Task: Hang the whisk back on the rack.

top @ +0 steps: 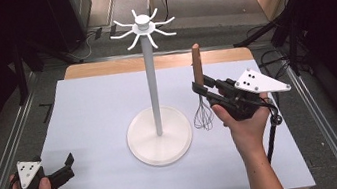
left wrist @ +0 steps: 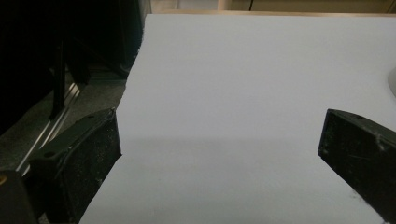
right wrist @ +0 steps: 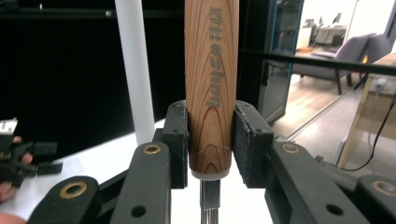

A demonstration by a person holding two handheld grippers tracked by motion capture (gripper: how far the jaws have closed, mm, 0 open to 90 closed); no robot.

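Observation:
A whisk with a wooden handle (top: 197,64) and wire head (top: 203,117) stands upright right of the white hook stand (top: 152,84), its wires close above the table. My right gripper (top: 202,88) is shut on the handle's lower end; in the right gripper view the handle (right wrist: 211,84) sits squeezed between the two pads (right wrist: 176,140), with the stand's pole (right wrist: 134,70) behind at the left. My left gripper (top: 68,165) rests low at the table's front left corner, open, with nothing between its jaws (left wrist: 219,154).
The stand has a round base (top: 160,135) at the table's middle and a crown of curved hooks (top: 143,27) on top. The white tabletop (top: 98,110) ends in a wooden far edge; metal rails and dark stands flank it.

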